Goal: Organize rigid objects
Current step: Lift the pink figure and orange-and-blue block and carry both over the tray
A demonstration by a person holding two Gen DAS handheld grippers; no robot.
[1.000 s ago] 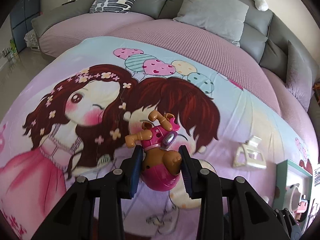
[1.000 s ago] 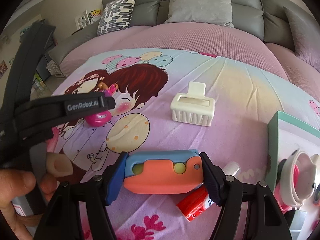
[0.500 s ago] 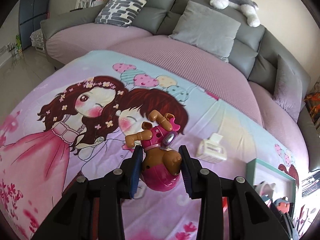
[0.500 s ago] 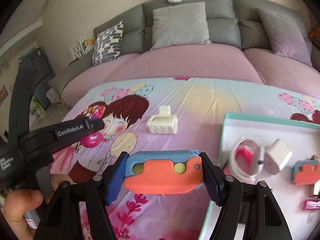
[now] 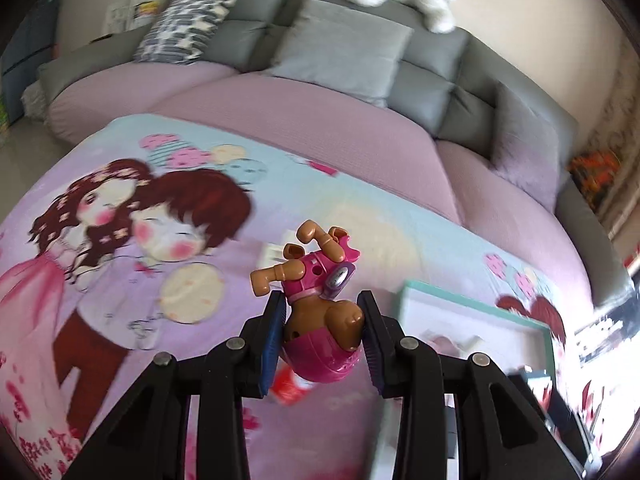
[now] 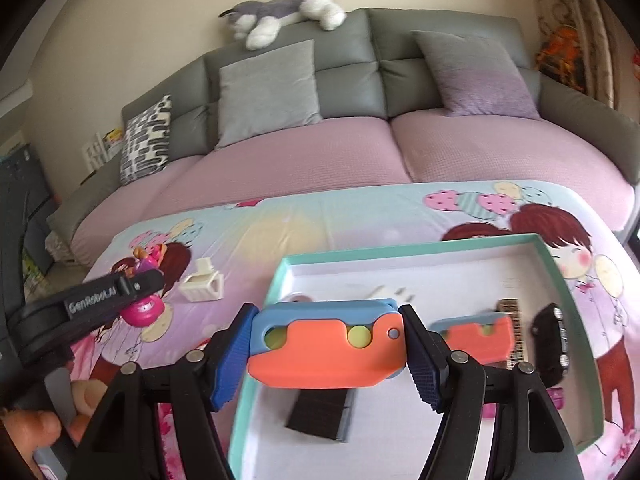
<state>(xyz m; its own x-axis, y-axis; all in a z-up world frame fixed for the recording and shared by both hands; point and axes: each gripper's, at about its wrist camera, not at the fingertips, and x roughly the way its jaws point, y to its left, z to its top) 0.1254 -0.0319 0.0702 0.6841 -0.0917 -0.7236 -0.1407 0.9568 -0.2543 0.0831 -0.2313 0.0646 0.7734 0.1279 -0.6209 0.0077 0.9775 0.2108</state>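
— Behind everything, a grey sofa (image 6: 360, 60) with a plush husky (image 6: 284, 12) on top is seen, and a cartoon bedsheet (image 6: 340, 220) is spread in front of it. What is being carried?

— Two toys. A pink puppy figure (image 5: 320, 320) is squeezed upside down between the pads of the left gripper (image 5: 322, 338). An orange and blue toy block (image 6: 326, 344) is clamped end to end by the right gripper (image 6: 326, 350).

— Where are they?

— Both are held up in the air. The block is hung right over the teal box (image 6: 568, 280). The puppy is held above the sheet, with the box just to its right.

— Which step is this?

— It looks like the carrying step. The toys are picked up but not yet put away.

— What is already in the box?

— A second orange and blue block (image 6: 476, 336), a black toy car (image 6: 550, 344) and a white plug (image 6: 392, 292) are seen inside. Other bits are too blurry to name.

— What is called for next?

— Probably the block should be lowered onto a bare spot of the box floor and let go. A white hair claw (image 6: 202, 284) is left on the sheet, so more work is likely.
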